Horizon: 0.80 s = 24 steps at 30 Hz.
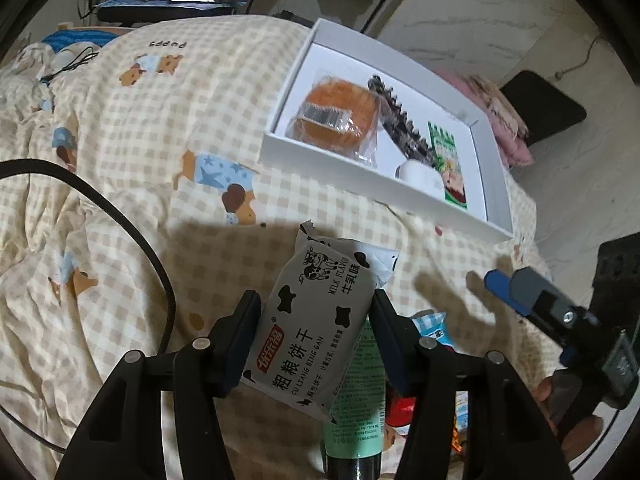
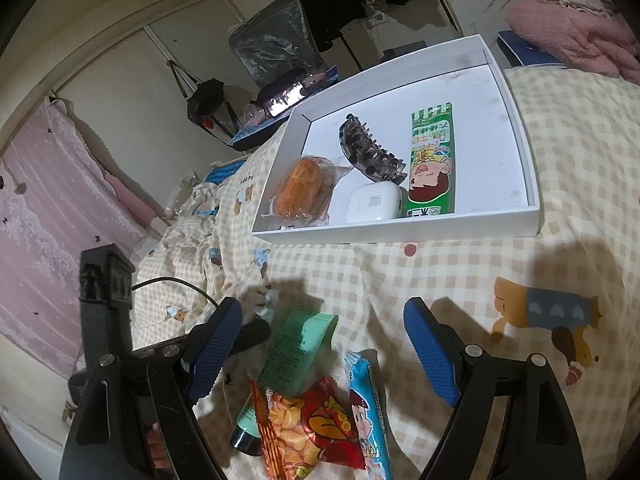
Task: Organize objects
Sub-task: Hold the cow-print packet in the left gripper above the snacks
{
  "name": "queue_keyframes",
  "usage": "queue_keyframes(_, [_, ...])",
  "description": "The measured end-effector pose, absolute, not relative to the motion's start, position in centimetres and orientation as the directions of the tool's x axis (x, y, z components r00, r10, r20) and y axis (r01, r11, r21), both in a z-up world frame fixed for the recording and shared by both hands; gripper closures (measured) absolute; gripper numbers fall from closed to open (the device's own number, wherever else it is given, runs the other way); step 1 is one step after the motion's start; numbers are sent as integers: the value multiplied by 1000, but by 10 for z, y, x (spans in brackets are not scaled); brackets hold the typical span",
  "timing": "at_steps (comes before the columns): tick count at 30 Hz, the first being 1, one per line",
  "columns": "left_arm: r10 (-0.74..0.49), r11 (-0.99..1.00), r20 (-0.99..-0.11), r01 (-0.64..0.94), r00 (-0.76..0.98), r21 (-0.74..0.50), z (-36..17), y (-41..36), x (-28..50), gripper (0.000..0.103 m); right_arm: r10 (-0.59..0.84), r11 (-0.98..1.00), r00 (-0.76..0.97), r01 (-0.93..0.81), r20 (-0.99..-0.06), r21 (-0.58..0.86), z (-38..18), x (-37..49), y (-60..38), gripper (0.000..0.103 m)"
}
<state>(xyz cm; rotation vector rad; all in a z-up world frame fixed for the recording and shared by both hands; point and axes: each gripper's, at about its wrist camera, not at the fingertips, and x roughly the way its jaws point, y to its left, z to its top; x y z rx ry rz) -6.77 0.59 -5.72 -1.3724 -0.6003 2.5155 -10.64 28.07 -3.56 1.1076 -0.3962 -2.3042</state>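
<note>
The left gripper (image 1: 316,336) clamps the biscuit pack (image 1: 316,328) for transfer to the tray (image 1: 384,196) at the bed's corner; the right gripper (image 2: 324,344) waits open.

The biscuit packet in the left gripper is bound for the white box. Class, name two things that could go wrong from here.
1. The biscuit packet is soft and held only by its sides in the left gripper; it may slip out before it reaches the white box.
2. The box's near end already holds a wrapped cake, hair clip, white case and green packet; a drop there may land on them.
</note>
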Motion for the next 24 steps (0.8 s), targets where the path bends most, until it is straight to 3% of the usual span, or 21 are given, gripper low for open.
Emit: queue_keyframes(24, [363,-872,-712,50,-601,-487,-65,-8,-65,43,-591,-807,-502,347,-632,478,-39,-105,278,19])
